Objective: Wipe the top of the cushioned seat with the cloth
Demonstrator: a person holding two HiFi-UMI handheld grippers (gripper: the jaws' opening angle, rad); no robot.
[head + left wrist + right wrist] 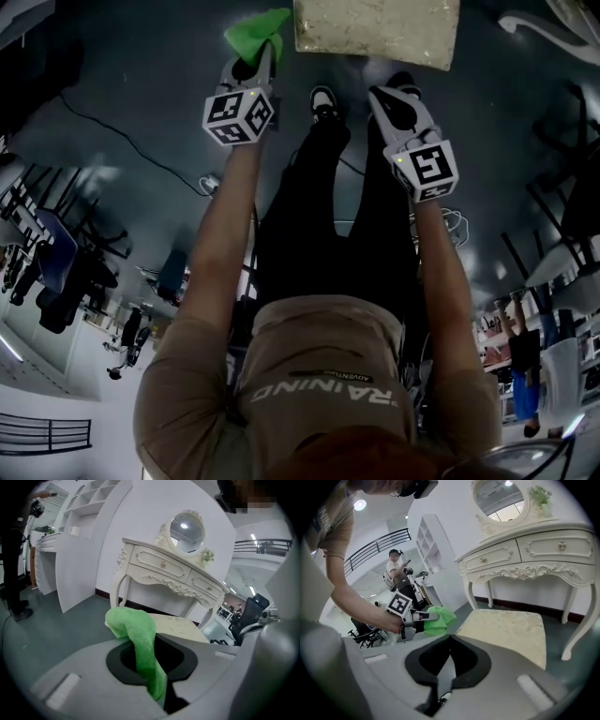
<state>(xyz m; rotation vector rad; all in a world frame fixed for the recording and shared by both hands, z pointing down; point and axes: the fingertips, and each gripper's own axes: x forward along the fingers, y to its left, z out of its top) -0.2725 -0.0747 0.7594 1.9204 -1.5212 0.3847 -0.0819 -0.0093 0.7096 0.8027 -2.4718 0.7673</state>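
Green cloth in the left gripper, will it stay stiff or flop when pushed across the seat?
Probably floppy: the green cloth droops limply from the left gripper. Likely light: a small pinch holds it. Its nubby weave may drag on the seat cushion.

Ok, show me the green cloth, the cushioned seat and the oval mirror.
green cloth (133, 625): left gripper view, bunched upper end.
cushioned seat (506, 630): right gripper view, middle of its top.
oval mirror (186, 527): left gripper view, centre of the glass.

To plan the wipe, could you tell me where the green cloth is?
The green cloth is clamped in the left hand-held gripper, just left of the cushioned seat in the head view.
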